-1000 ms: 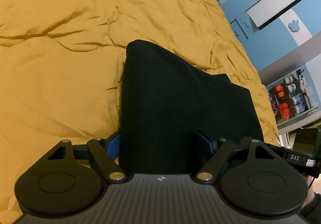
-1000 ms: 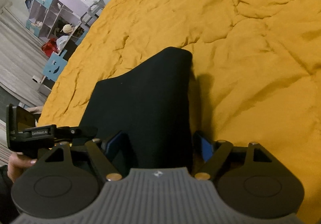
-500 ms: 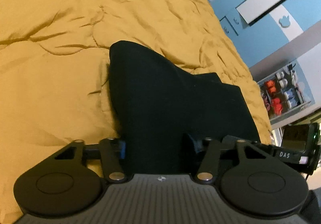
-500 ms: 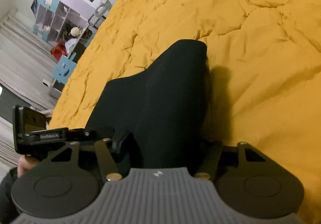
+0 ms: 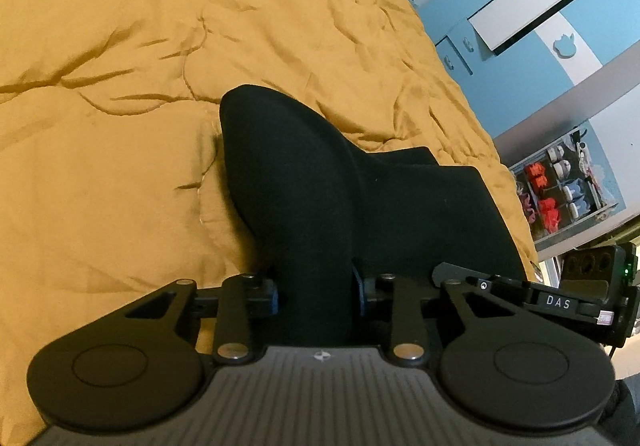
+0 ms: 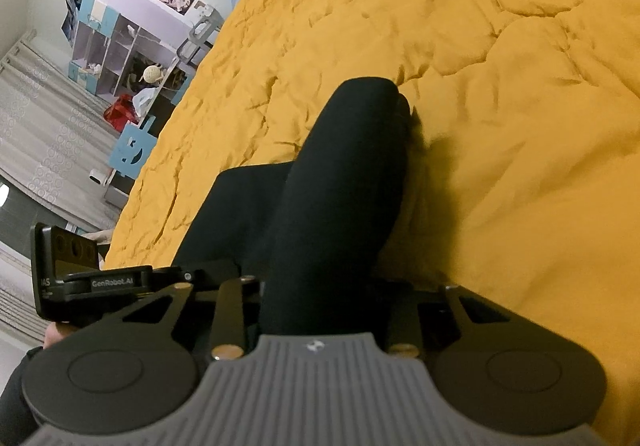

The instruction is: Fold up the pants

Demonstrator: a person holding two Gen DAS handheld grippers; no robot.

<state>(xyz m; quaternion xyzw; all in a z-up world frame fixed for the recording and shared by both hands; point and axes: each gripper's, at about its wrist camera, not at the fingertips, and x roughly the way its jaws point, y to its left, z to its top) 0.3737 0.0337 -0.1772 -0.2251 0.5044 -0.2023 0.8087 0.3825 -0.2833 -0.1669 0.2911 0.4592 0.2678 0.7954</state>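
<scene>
My left claw (image 5: 316, 296) and my right claw (image 6: 324, 298) are both closing, each with a bunched ridge of the one pair of black pants (image 5: 320, 182) between its fingers. The pants lie on the yellow bed (image 5: 120, 126), near its edge, with lots of bare cover beyond. The claws hide the pants' near end.
</scene>
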